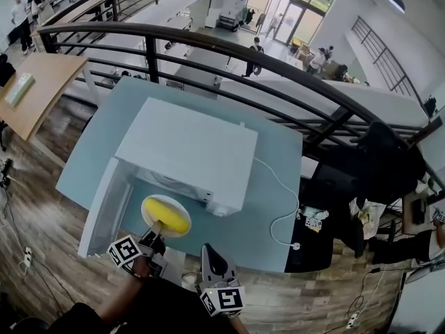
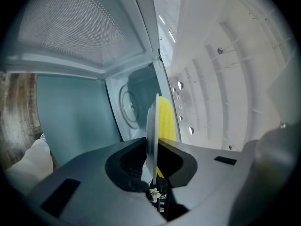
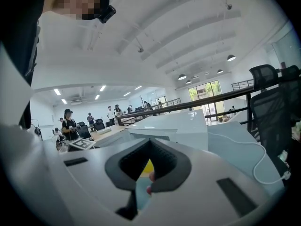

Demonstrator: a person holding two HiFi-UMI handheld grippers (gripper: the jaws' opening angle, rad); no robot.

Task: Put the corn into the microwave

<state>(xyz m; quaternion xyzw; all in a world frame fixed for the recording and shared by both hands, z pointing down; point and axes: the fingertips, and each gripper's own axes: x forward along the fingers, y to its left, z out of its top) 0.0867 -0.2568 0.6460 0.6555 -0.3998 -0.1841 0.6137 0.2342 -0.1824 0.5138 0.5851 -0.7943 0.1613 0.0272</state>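
With the right claw nearest, shut and empty, the left claw, clamped on the near rim of the plate carrying the corn, should hold it level and slide straight into the open microwave just beyond.

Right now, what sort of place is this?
Likely an open-plan office or lab mezzanine: a black railing overlooks a lower floor with people, an office chair stands nearby, and a microwave sits on a blue table.

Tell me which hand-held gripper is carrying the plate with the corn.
The left hand-held gripper: its jaws clamp the rim of the white plate bearing the yellow corn. The right hand-held gripper has nothing between its jaws.
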